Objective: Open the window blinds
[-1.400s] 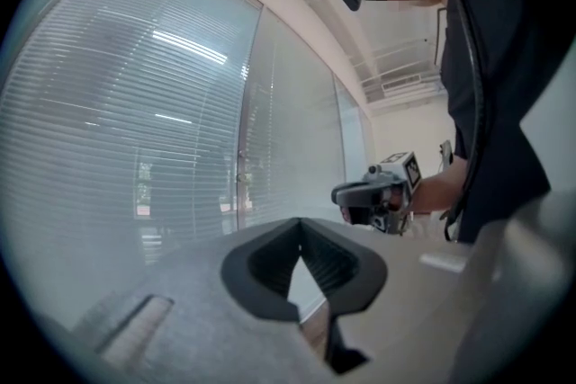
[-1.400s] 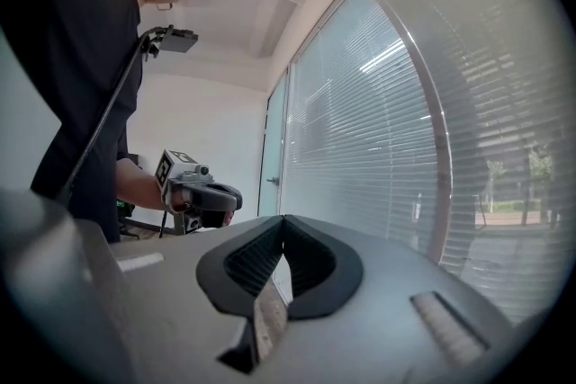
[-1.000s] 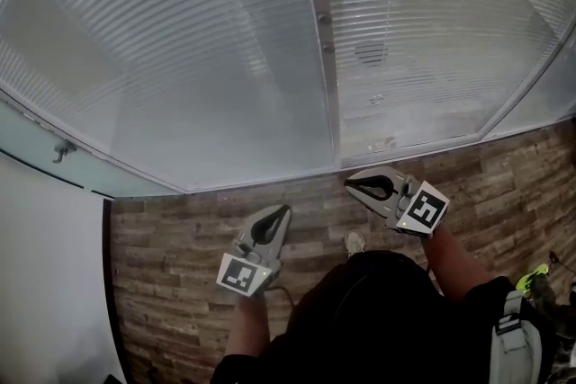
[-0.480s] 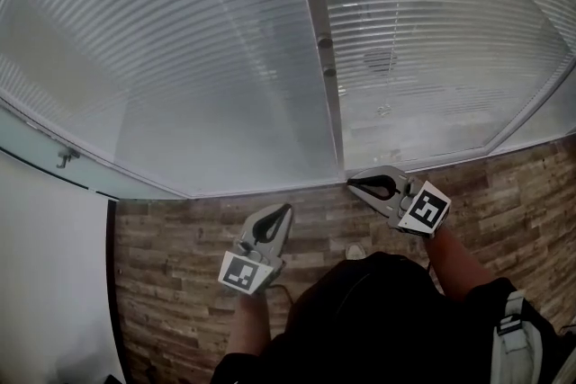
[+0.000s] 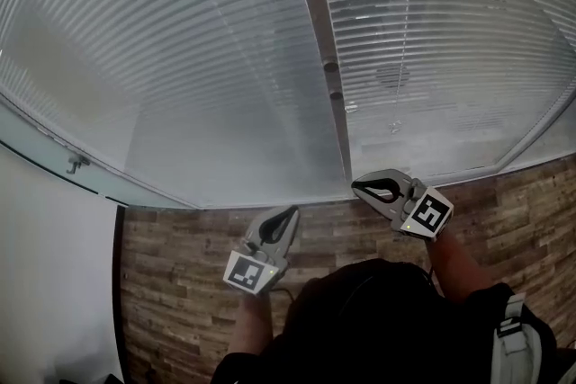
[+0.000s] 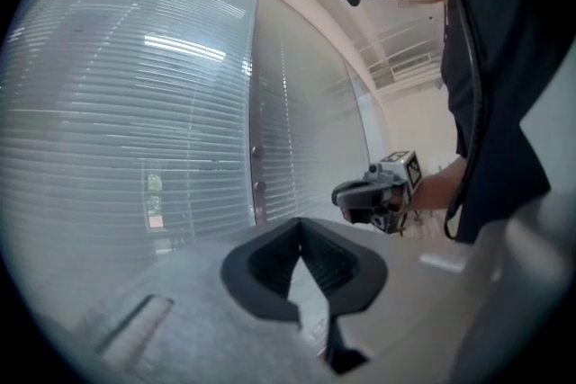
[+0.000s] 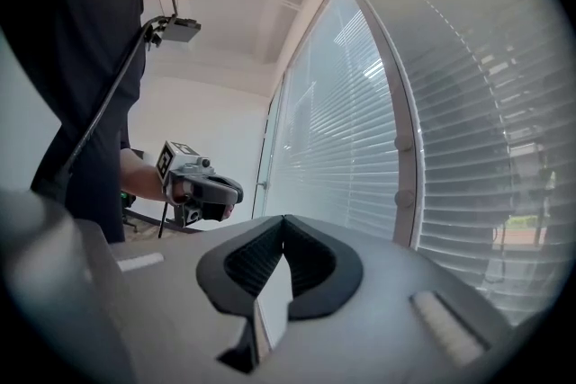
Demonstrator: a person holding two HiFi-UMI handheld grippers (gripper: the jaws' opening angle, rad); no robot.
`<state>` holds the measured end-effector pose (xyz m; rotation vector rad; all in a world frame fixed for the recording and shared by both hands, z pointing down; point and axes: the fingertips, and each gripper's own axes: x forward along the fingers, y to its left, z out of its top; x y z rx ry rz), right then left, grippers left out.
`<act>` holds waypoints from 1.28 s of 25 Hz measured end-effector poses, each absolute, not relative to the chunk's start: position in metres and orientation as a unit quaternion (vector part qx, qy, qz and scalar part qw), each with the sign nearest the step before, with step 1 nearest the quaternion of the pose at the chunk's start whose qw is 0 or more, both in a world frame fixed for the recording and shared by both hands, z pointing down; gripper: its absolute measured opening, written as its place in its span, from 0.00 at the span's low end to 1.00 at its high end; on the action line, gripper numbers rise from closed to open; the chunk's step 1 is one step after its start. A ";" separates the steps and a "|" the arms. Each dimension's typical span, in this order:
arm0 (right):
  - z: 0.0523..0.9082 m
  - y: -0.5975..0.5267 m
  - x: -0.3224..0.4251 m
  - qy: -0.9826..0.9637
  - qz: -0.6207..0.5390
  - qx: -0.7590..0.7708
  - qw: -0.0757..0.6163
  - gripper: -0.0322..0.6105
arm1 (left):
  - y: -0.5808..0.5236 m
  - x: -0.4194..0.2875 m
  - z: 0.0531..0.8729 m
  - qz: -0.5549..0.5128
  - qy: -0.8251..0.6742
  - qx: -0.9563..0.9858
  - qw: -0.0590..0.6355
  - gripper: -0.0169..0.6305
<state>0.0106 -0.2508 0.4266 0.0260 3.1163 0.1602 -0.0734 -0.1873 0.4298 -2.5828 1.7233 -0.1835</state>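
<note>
White slatted blinds (image 5: 180, 67) in two panels; left tool (image 5: 292, 210), right tool (image 5: 356, 186), both closed

The blinds (image 5: 198, 58) are showing thin, smooth slats with a pale satin sheen. The floor (image 5: 180, 256) is looking like matt, rough-grained brown wood planks. The left claw (image 5: 292, 210) and right claw (image 5: 356, 186) are showing matt grey plastic shells, with black ribbed pads (image 6: 263, 269) lining them. The post (image 5: 317, 40) is looking smooth and painted.
</note>
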 end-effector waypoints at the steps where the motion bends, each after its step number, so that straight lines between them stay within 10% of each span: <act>1: 0.427 -0.256 0.010 0.998 0.053 0.006 0.012 0.06 | -0.191 -0.074 0.430 -0.059 0.554 -0.830 0.016 0.03; 32: 0.410 -0.370 -0.003 0.947 0.132 -0.263 -0.129 0.06 | -0.262 -0.100 0.437 -0.060 0.388 -0.920 0.015 0.03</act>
